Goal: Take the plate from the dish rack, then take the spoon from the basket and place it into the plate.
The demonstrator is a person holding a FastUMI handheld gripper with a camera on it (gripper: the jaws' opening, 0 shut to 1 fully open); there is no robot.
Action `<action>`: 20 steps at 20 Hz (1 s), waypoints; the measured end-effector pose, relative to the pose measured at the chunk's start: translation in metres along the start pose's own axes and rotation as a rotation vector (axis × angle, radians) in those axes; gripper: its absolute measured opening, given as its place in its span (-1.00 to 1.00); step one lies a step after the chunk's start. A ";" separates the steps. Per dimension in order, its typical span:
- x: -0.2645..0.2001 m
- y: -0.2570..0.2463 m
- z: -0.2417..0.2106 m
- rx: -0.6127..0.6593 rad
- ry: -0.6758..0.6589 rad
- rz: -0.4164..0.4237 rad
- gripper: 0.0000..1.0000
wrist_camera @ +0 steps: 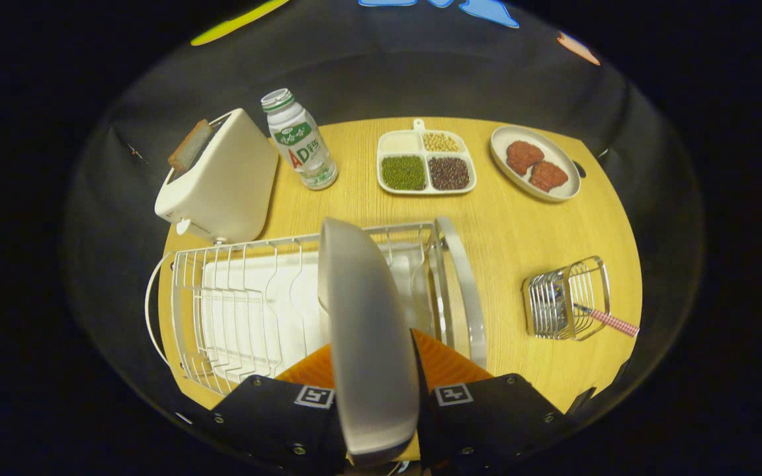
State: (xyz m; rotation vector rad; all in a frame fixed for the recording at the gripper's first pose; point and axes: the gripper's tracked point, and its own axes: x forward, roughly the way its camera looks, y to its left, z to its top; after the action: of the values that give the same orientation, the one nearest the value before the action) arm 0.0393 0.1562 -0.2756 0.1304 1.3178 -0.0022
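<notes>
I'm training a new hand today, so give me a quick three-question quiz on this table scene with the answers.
1. True or false: the claw is shut on the plate.
2. What sticks out of the wire basket: A fork, B spoon, C knife?
3. What stands between the toaster and the divided tray?

Key: 1 true, both fingers press on it above the dish rack. 2 B. 3 the bottle.

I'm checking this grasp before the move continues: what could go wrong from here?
1. The plate stands on edge between the gripper fingers, above the dish rack; it could twist or slip.
2. Swinging it out, its far edge might catch the rack's wires.
3. The spoon handle pokes out of the small basket, which could tip.
</notes>
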 end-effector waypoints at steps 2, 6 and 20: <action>0.001 -0.002 0.001 -0.025 -0.004 -0.035 -0.19; -0.006 0.007 0.003 -0.071 -0.025 -0.133 -0.20; -0.073 0.016 0.029 -0.169 -0.166 -0.189 -0.20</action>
State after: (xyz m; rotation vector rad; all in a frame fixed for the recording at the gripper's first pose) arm 0.0499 0.1638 -0.1963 -0.1358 1.1551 -0.0613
